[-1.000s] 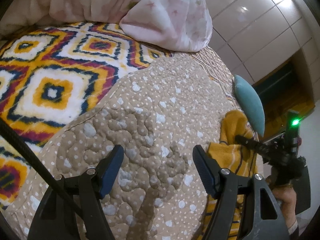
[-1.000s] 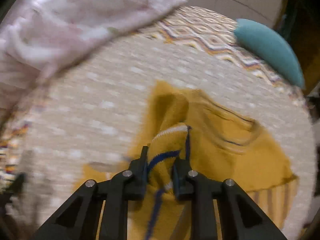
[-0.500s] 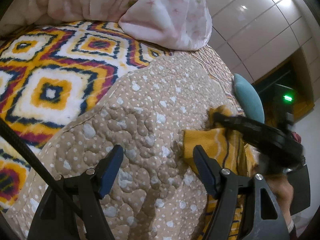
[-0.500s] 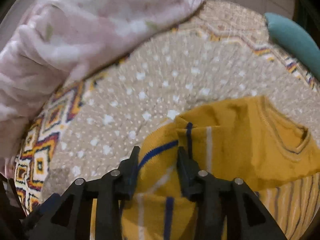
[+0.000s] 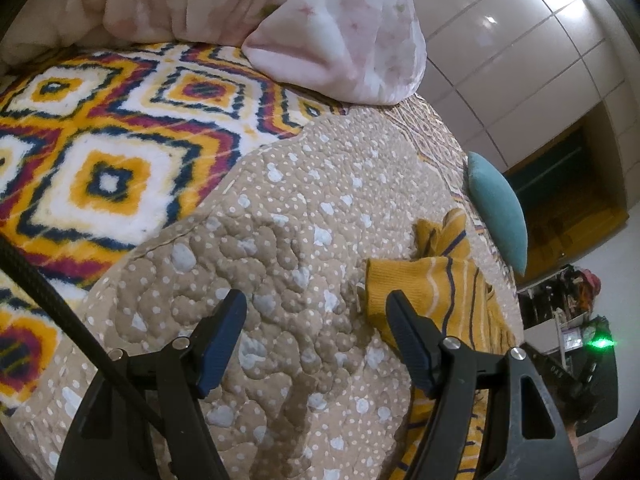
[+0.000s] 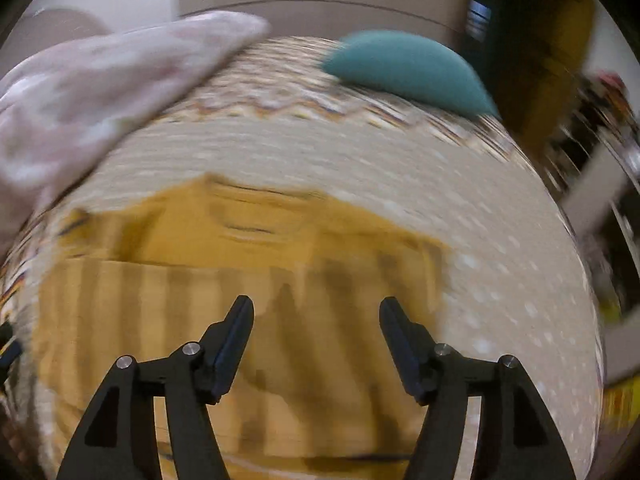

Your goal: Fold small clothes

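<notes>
A small mustard-yellow sweater [image 5: 436, 288] with white and navy stripes lies on the beige dotted quilt [image 5: 280, 216], its sleeve folded across the body. It also shows in the blurred right wrist view [image 6: 248, 248], spread flat with the neckline far from me. My left gripper [image 5: 316, 328] is open and empty above the quilt, its right finger just left of the sweater's edge. My right gripper [image 6: 316, 332] is open and empty above the sweater's lower part.
A pink floral duvet [image 5: 328, 28] is heaped at the far side, also in the right wrist view [image 6: 100, 80]. A teal cushion [image 5: 496, 208] lies beyond the sweater. A bright diamond-pattern blanket [image 5: 112, 136] covers the left. White wardrobe panels [image 5: 520, 40] stand behind.
My right gripper carried the sleeve across the sweater, let go of it, opened and pulled back. The left gripper stayed open and nearly still.
</notes>
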Tool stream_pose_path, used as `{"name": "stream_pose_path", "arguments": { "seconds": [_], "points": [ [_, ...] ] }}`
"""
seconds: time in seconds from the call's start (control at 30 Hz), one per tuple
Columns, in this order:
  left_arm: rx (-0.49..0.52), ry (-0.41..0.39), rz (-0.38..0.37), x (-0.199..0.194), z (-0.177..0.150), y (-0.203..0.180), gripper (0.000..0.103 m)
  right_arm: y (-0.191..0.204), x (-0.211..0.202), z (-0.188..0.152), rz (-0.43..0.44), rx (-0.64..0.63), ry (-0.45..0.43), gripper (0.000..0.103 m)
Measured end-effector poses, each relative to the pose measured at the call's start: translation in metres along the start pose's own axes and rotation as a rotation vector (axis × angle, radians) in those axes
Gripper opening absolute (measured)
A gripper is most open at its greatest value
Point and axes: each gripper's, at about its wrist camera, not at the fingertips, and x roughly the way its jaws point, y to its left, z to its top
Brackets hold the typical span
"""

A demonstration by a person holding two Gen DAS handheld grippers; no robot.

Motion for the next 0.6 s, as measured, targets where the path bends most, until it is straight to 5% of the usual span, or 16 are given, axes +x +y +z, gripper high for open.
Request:
{"name": "stream_pose_path", "arguments": {
  "seconds": [0.2,0.23,0.27,0.3,0.47,0.6],
  "points": [
    [0.033,-0.006,0.020,0.000,-0.004,-0.007,0.071,-0.029,0.043,-0.020,-0.111,0.021,0.130,0.082],
    [0.039,-0.007,0.022,0.000,-0.005,-0.008,0.071,-0.029,0.049,-0.022,-0.089,0.029,0.146,0.077],
    [0.046,-0.008,0.024,-0.001,-0.006,-0.009,0.071,-0.030,0.049,-0.024,-0.022,0.062,0.143,0.039],
    [0.049,-0.008,0.025,-0.001,-0.006,-0.009,0.071,-0.031,0.042,-0.023,0.027,0.096,0.129,0.018],
    [0.061,-0.003,0.020,0.001,-0.007,-0.013,0.071,-0.043,0.008,-0.019,-0.035,0.083,0.039,0.007],
    [0.069,0.001,0.021,0.001,-0.007,-0.014,0.071,-0.070,0.021,-0.025,-0.140,0.148,0.084,0.007]
  ]
}}
